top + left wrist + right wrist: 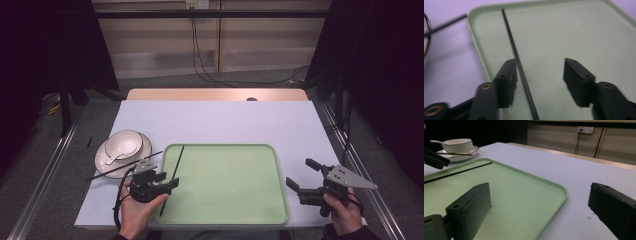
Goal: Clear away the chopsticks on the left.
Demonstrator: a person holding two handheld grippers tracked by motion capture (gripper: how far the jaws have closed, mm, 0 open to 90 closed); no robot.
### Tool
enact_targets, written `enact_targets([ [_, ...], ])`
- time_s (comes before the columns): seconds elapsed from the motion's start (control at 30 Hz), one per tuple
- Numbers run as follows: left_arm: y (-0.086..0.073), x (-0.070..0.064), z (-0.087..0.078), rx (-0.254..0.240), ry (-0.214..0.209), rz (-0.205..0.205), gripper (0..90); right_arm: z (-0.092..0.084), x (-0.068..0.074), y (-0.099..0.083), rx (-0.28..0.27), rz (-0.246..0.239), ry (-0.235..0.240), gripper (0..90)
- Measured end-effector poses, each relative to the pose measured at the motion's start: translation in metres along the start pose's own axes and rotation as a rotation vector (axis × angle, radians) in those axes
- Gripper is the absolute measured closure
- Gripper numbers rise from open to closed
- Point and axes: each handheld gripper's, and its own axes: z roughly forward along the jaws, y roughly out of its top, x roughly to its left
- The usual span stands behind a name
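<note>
A pale green tray [230,185] lies at the front middle of the white table. One black chopstick [177,162] lies inside its left part, running front to back. My left gripper [167,181] hovers over that chopstick's near half. In the left gripper view the jaws [540,70] stand apart, and the chopstick [511,32] passes just beside the left pad with nothing pressing on it. A second chopstick [115,170] rests slanted across the plate [101,159] and the table, left of the tray. My right gripper [300,171] is wide open at the tray's right edge, holding nothing [540,192].
A white bowl [124,143] with a dark rim sits on the plate, and a white spoon [116,158] leans in it. Both stand just left of the tray's far left corner. Behind the white mat a wooden table edge [215,94] shows, with cables on the floor beyond.
</note>
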Motion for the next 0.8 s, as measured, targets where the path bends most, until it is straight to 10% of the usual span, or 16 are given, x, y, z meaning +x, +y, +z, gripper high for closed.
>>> enact_targets([
  [0.37, -0.004, 0.019, -0.031, -0.18, 0.015, 0.149, 9.6, 0.0, 0.0, 0.001, 0.001, -0.006, 0.008, 4.0],
  [0.53, -0.008, 0.028, -0.044, -0.179, -0.091, 0.214, 3.9, 0.0, 0.0, 0.001, -0.001, -0.009, 0.005, 4.0],
  [0.8, -0.015, 0.05, -0.068, -0.187, -0.107, 0.226, 3.9, 0.0, 0.0, 0.001, -0.001, -0.008, 0.005, 4.0],
])
